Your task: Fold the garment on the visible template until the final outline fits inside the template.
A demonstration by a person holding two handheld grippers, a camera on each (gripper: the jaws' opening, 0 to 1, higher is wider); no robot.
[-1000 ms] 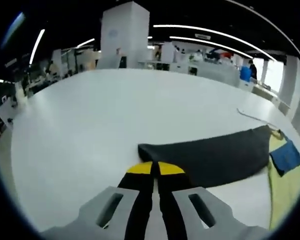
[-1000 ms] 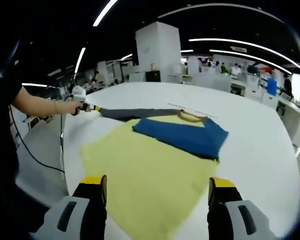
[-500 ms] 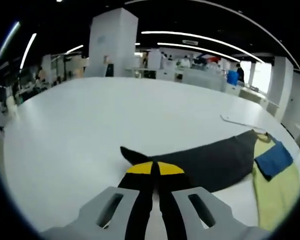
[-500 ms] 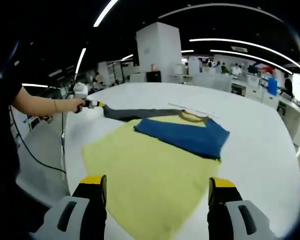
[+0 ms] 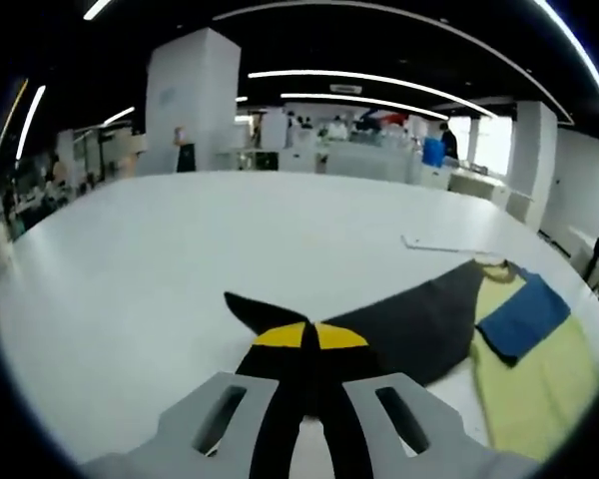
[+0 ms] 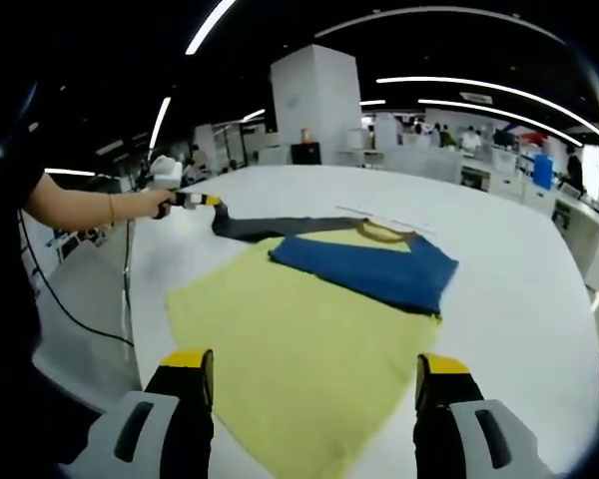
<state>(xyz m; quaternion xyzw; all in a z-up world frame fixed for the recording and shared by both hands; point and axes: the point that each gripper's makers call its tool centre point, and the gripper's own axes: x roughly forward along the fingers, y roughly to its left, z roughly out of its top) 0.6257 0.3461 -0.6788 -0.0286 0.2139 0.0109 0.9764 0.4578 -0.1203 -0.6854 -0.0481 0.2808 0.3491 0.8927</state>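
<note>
Sleeve [image 5: 399,324] lifted inward by left gripper [image 5: 301,337]; white table [image 5: 180,239] around.

Left claw [image 5: 301,337] up close in the left gripper view — two black jaws capped with yellow tips, rising from a pale grey housing with a slanted oval slot on each side. Right claw [image 6: 314,374] has the same build: black jaws, yellow caps, grey slotted base. At the left edge of the right gripper view, a dark sleeve [image 6: 8,190] — thin bracelet [image 6: 110,208] at the wrist, black cable [image 6: 65,309] hanging below.
</note>
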